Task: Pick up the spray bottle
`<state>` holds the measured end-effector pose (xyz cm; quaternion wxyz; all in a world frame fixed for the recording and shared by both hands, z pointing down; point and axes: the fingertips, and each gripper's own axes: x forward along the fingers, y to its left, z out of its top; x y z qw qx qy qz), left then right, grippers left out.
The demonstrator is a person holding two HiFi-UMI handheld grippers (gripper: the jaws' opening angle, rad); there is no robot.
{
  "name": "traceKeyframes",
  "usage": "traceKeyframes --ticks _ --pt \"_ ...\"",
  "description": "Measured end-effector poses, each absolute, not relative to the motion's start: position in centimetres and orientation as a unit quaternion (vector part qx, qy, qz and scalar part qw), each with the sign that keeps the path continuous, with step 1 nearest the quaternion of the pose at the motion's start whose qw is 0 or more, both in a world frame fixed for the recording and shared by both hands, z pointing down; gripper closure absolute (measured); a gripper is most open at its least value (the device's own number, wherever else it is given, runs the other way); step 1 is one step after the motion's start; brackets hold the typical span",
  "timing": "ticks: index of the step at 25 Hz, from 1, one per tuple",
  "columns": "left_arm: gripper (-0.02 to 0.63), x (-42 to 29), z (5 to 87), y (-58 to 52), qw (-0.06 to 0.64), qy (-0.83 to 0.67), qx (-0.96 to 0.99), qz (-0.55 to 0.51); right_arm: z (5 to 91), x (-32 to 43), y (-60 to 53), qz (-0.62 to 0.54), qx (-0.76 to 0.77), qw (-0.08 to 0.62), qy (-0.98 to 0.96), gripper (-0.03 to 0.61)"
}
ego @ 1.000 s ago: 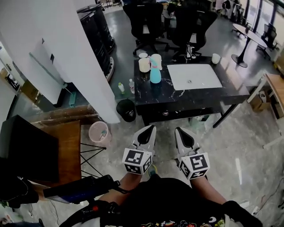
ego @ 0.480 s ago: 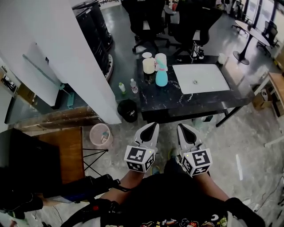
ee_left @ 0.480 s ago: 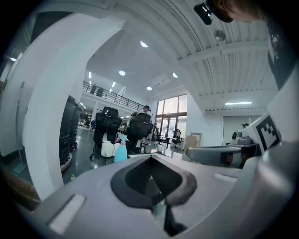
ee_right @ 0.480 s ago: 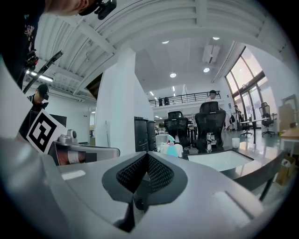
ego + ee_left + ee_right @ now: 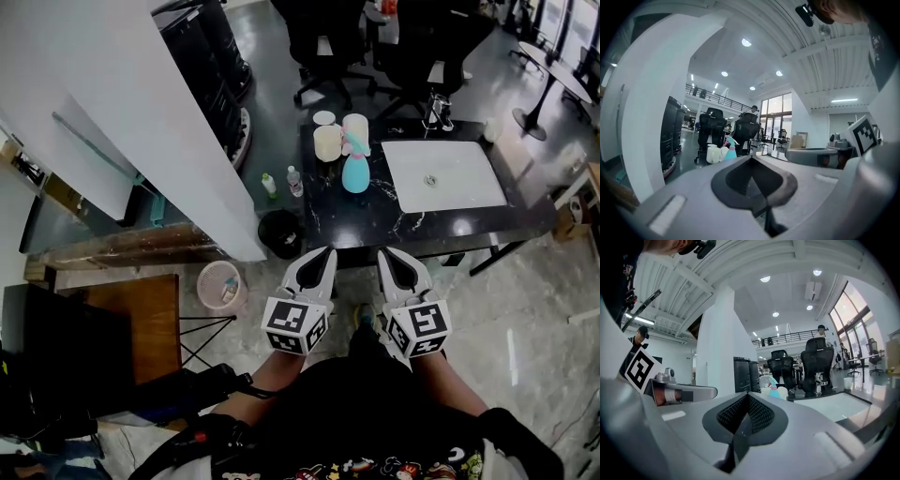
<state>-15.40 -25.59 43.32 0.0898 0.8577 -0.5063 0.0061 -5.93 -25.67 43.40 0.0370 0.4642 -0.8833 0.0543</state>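
Turquoise plastic spray bottle with a pink trigger head (image 5: 355,172) stands upright on the dark marbled worktop (image 5: 375,225), just left of the white rectangular sink basin (image 5: 444,175) set into it, whose drain hole shows at its middle. Close behind the bottle stand a cream cylindrical canister (image 5: 327,142) and a white roll-shaped container (image 5: 356,127) — what they hold cannot be seen. On the floor to the left are a round black bin (image 5: 279,232), dark inside, and a pink wire basket (image 5: 218,284) with a small scrap in it. The left hand-held gripper (image 5: 324,255) and right hand-held gripper (image 5: 386,255) hover side by side on the near side of the worktop, well apart from the bottle — each clenched, jaws together on nothing.
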Motion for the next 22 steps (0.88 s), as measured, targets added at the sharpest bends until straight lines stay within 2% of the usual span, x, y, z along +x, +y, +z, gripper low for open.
traceKeyframes --ticks 12,13,14,22 --pt "0.614 -13.7 44.6 -38.8 0.092 -0.523 0.847 0.034 44.1 -6.3 -40.2 0.040 0.431 0.040 -0.901 0.552" --pt "0.614 -13.8 44.8 -39.7 0.093 -0.526 0.845 0.036 44.5 -6.3 -41.3 0.039 0.431 0.044 -0.900 0.536" --pt "0.614 -13.9 44.9 -40.6 0.094 -0.529 0.843 0.039 44.9 -6.4 -42.4 0.040 0.430 0.047 -0.901 0.484" --pt "0.614 -14.7 46.4 -45.7 0.102 -0.552 0.826 0.059 47.9 -8.1 -49.8 0.050 0.407 0.056 -0.910 0.410"
